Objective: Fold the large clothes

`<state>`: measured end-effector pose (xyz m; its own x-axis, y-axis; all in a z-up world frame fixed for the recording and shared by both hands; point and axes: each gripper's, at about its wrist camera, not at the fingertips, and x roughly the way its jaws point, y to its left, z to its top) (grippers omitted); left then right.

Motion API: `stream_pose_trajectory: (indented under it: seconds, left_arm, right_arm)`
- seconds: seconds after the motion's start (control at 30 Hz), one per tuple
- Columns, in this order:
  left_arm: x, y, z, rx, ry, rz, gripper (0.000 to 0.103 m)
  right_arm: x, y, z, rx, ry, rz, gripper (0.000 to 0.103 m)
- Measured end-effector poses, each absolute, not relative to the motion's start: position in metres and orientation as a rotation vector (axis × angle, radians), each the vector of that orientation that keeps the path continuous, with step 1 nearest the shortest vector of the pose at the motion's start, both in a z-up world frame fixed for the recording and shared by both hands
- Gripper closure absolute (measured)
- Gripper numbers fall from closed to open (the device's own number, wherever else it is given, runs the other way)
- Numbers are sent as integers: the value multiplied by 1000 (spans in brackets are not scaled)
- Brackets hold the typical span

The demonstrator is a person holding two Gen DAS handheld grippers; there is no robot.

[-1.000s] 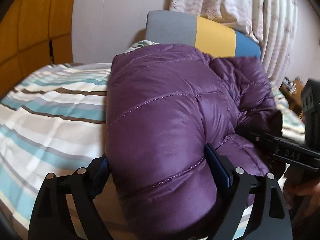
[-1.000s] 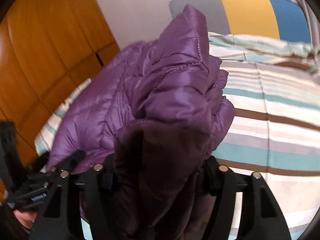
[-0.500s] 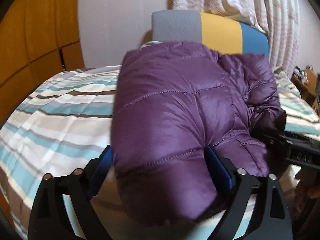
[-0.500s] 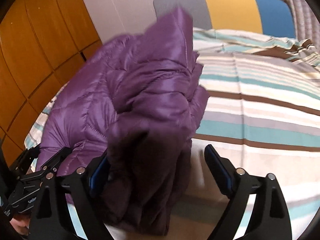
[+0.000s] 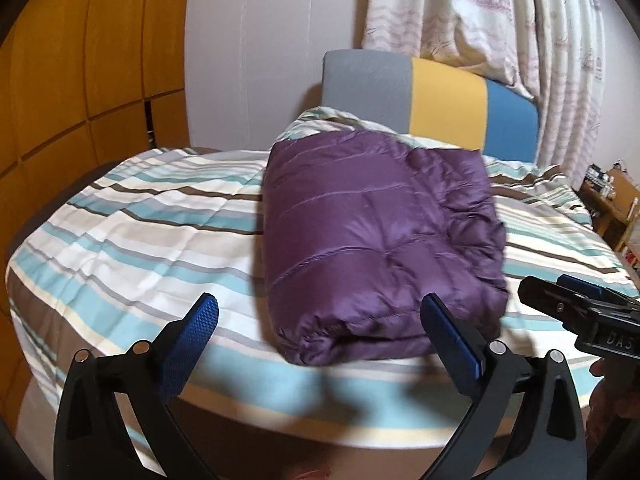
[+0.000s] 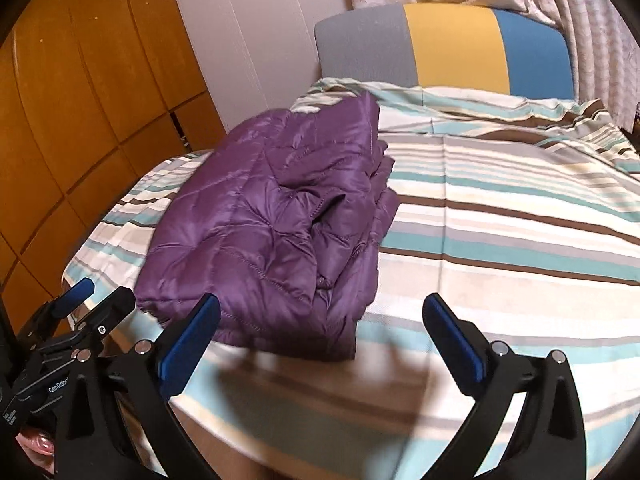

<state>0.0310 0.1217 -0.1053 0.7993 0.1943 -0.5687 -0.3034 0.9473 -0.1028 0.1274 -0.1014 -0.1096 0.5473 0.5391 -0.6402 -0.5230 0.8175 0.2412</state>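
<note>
The puffer jacket (image 5: 376,240) is a deep glossy purple, quilted with stitched lines. Under it the bedspread (image 5: 132,236) runs in stripes of white, teal, grey, brown and pale cream. The headboard (image 5: 428,96) comes in three blocks: grey, mustard yellow, blue. Curtains (image 5: 480,20) are off-white with faint pinkish ship prints. The wardrobe panels (image 5: 80,80) are orange-brown wood, and both grippers black with blue pads (image 5: 192,340).

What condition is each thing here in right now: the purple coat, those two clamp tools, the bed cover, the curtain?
Purple puffer jacket: folded into a compact bundle, lying on the bed, held by nothing.
Left gripper: open, empty, short of the jacket.
Right gripper: open, empty, at the jacket's near edge.
Striped bedspread: spread out, rumpled near the headboard.
Curtain: drawn closed.
</note>
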Motion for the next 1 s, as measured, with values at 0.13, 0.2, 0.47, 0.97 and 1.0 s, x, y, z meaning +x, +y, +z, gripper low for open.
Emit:
stream_pose_trajectory:
  seconds: [0.13,0.2,0.47,0.97,1.0]
  left_arm:
    - [13,116,-90,-206,553,252,3]
    - [6,113,-85,-219,547,237,3]
    - [-12,103,-71,-237,525,207,3]
    - [-17,107,-65,-283,510,182,3]
    - [-17,107,-65,-284,509,183,3]
  right_arm:
    - [109,-114,-90,33,739,623,2]
    - [98,-121,-78,40,720,623,2]
    - [65,-138,-47,33,641,654,2]
    - [59,-150,-41,52,625,644,2]
    - [59,-150,-41,51,625,645,2]
